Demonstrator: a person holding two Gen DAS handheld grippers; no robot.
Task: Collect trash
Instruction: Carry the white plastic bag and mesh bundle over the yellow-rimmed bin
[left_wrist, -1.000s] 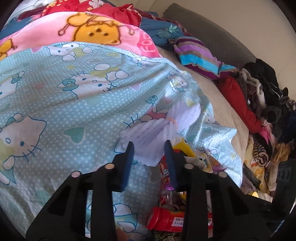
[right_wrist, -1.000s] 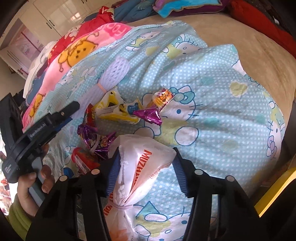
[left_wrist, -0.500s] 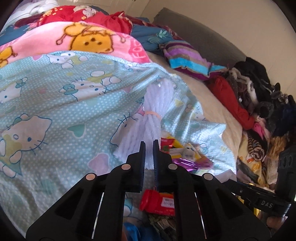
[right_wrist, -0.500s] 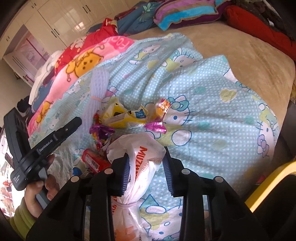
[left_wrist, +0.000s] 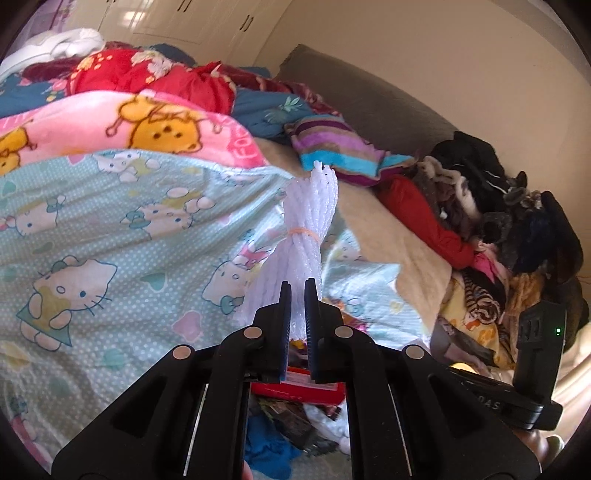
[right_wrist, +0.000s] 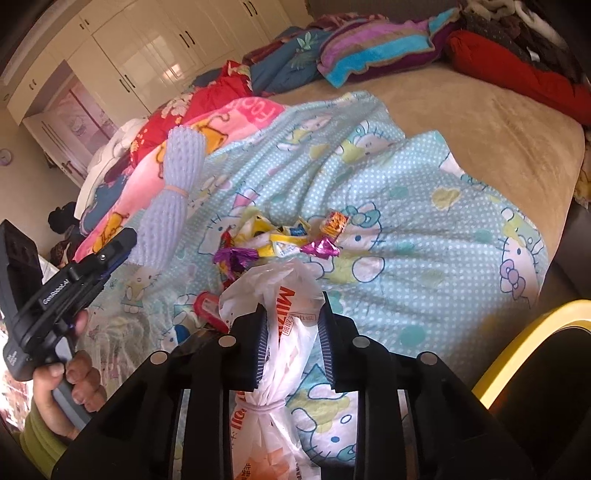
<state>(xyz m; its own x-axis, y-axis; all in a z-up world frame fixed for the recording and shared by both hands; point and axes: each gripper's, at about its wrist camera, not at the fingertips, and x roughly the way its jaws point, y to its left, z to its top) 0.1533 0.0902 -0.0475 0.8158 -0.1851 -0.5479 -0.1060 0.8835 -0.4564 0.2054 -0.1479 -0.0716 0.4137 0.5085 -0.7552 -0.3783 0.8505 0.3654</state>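
Note:
My left gripper (left_wrist: 297, 286) is shut on a white foam net bundle (left_wrist: 306, 229) tied with a rubber band and holds it upright above the bed; the bundle also shows in the right wrist view (right_wrist: 173, 199). My right gripper (right_wrist: 291, 314) is shut on a knotted white plastic bag with red print (right_wrist: 280, 314). Several candy and snack wrappers (right_wrist: 280, 243) lie on the Hello Kitty sheet (right_wrist: 424, 221) ahead of the bag. A red packet (left_wrist: 295, 387) lies below the left fingers.
Pink and red blankets (left_wrist: 122, 122) are piled at the far left. A striped pillow (left_wrist: 332, 147) and a heap of clothes (left_wrist: 498, 229) lie at the right. A yellow rim (right_wrist: 517, 350) stands at the bed's right edge. White wardrobes (right_wrist: 147, 48) stand behind.
My left gripper closed on the foam net bundle and lifted it off the sheet. My right gripper tightened on the plastic bag and rose a little.

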